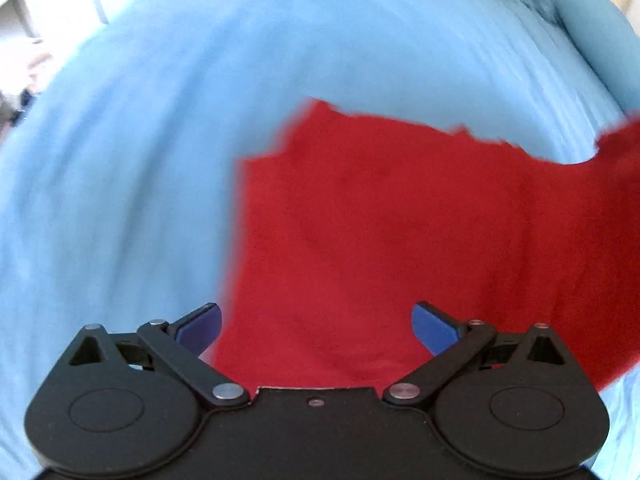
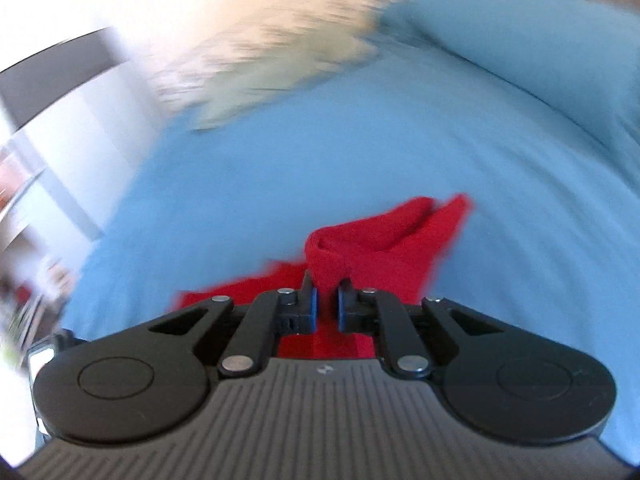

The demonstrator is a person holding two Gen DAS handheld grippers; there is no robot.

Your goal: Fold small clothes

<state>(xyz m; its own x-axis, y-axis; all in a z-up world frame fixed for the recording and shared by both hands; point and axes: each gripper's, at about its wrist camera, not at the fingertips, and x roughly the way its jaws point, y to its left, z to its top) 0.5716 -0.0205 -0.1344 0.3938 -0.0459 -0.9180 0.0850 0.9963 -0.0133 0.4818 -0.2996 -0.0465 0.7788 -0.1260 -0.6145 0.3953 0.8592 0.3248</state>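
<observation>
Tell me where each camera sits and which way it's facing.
Left wrist: rides the left tool, looking steeply down at the red garment on the blue sheet; its open fingers show.
Right wrist: rides the right tool, looking forward across the bed; its fingers pinch the garment.
Shared: garment, sheet, blue pillow.

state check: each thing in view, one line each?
left tongs: open, holding nothing, above the cloth
right tongs: shut on a bunched fold of the red garment
red garment: partly spread on the sheet, one side drawn away
light blue bedsheet: spread, lightly wrinkled
blue pillow: lying at the sheet's far edge
</observation>
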